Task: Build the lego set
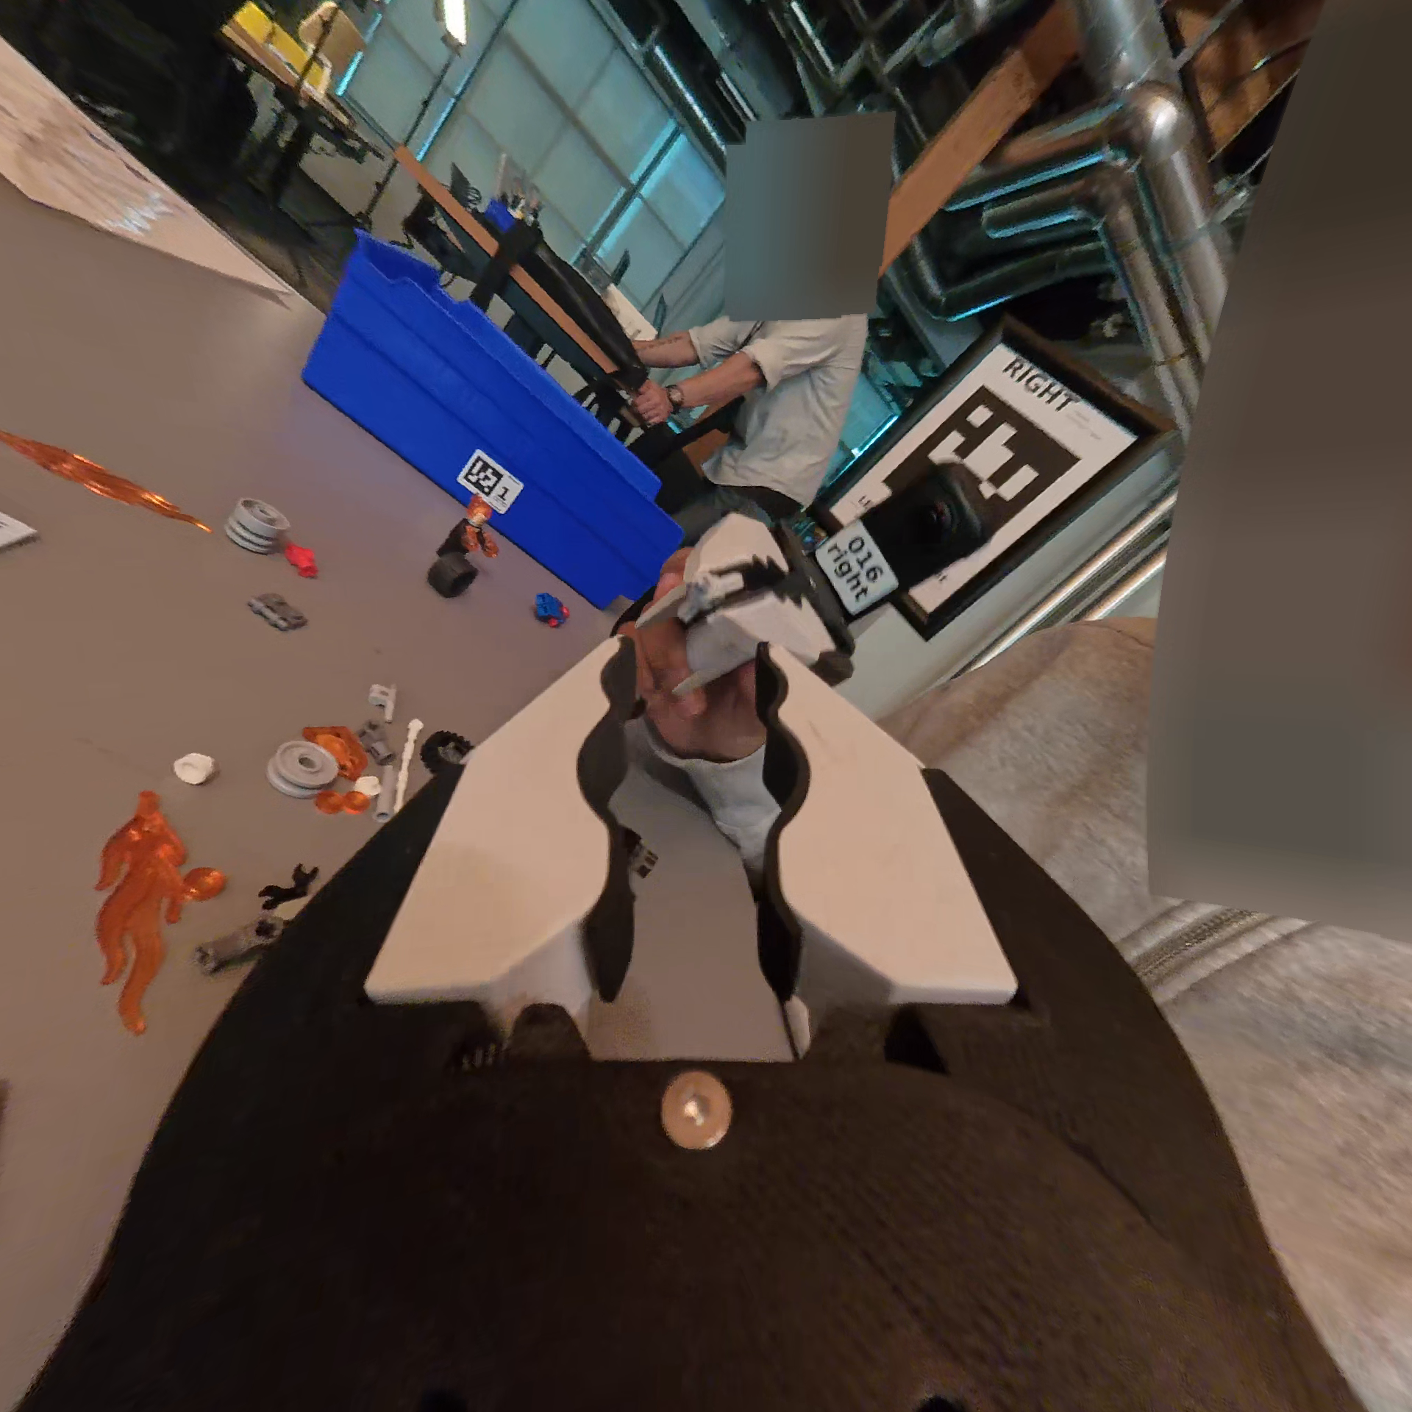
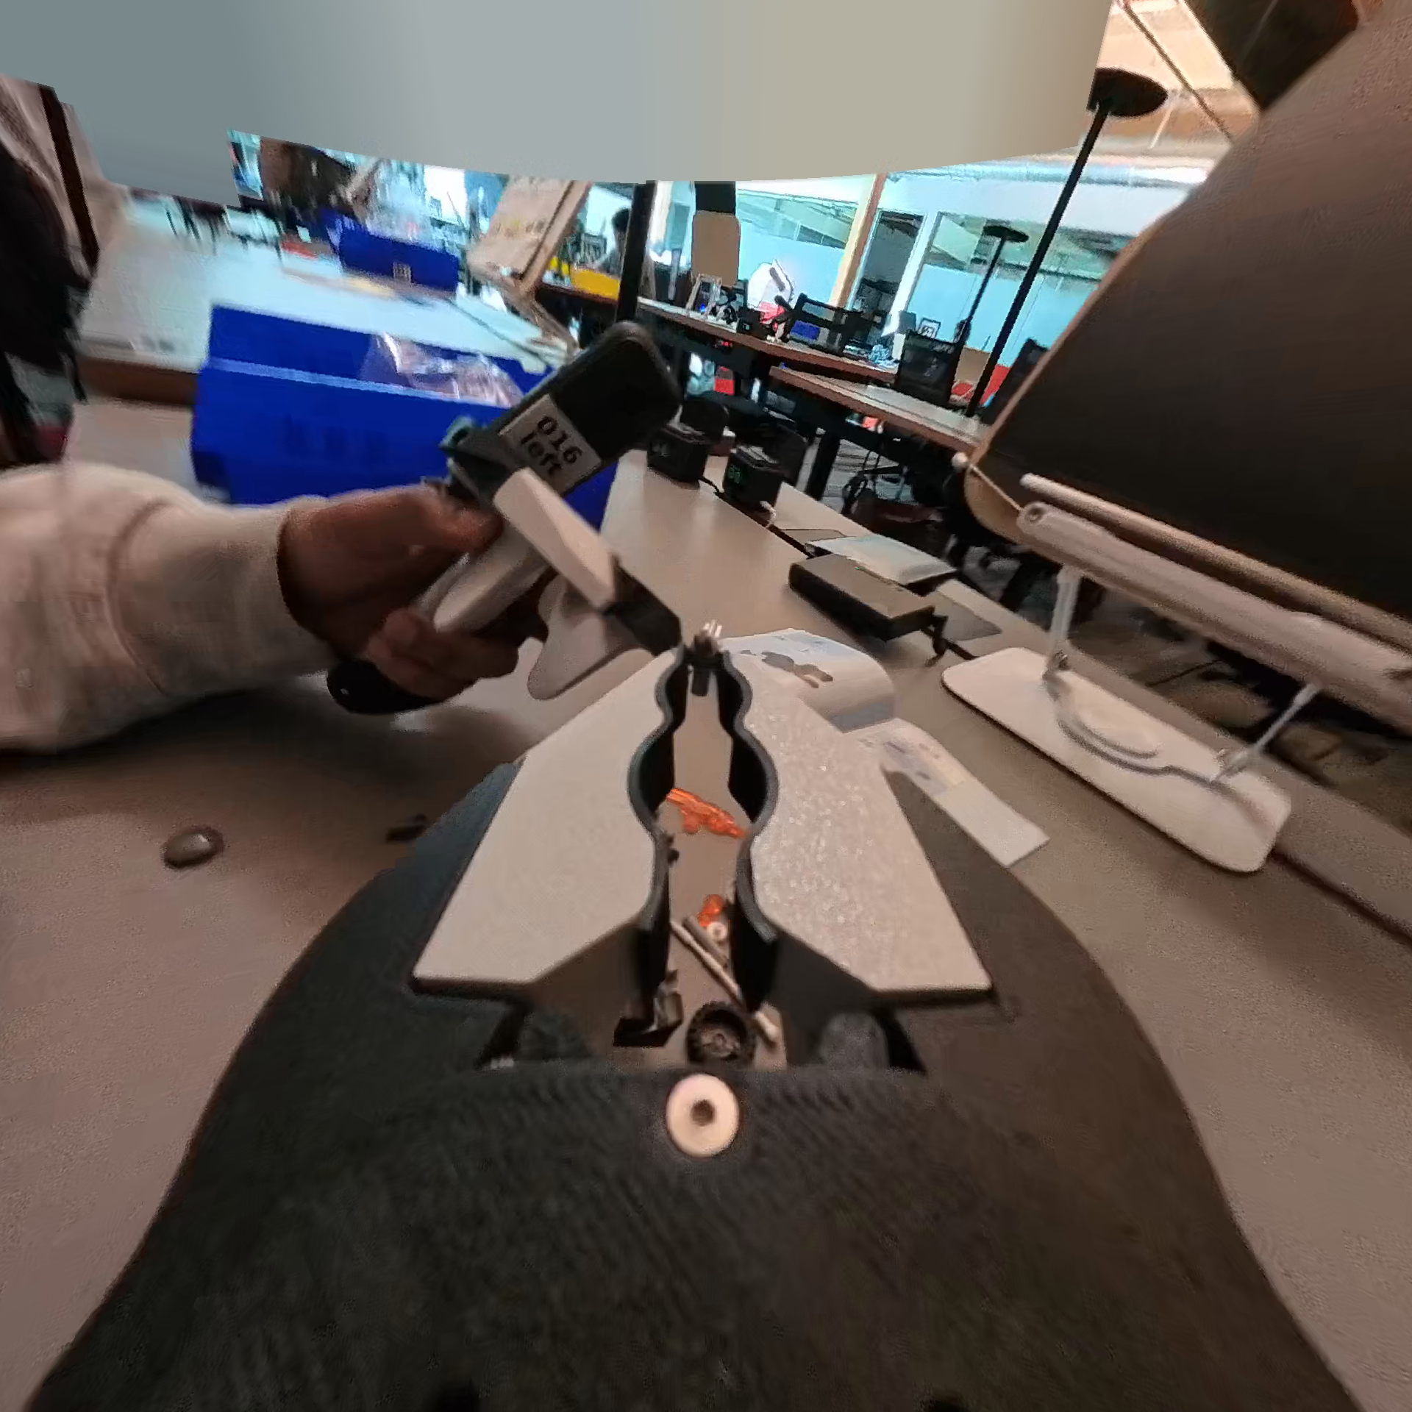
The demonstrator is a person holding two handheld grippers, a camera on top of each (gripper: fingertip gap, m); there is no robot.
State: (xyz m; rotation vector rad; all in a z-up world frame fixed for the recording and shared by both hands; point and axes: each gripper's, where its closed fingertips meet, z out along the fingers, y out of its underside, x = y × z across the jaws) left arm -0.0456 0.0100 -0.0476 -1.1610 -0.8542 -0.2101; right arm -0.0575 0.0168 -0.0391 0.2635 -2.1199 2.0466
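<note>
In the left wrist view, my left gripper (image 1: 691, 657) is open and empty, raised above the table. Beyond its tips my right gripper (image 1: 714, 592) faces it, held by a hand. In the right wrist view, my right gripper (image 2: 699, 663) is shut on a small dark grey lego piece (image 2: 704, 643) at its tips. The left gripper (image 2: 619, 642) hovers just to the left of that piece, apart from it. Loose parts lie on the table: an orange flame (image 1: 145, 894), grey wheel hubs (image 1: 306, 764), a black tyre (image 1: 451, 573) and a minifigure (image 1: 475, 527).
A blue bin (image 1: 474, 428) stands behind the parts. An instruction booklet (image 2: 825, 672), a black power brick (image 2: 863, 596) and a white screen stand (image 2: 1108, 749) lie to the right. A person (image 1: 772, 397) sits at a far table. Between my left fingertips and the orange flame (image 1: 145, 894) there is roughly 12 cm. It turns up in the right wrist view (image 2: 696, 813) as well.
</note>
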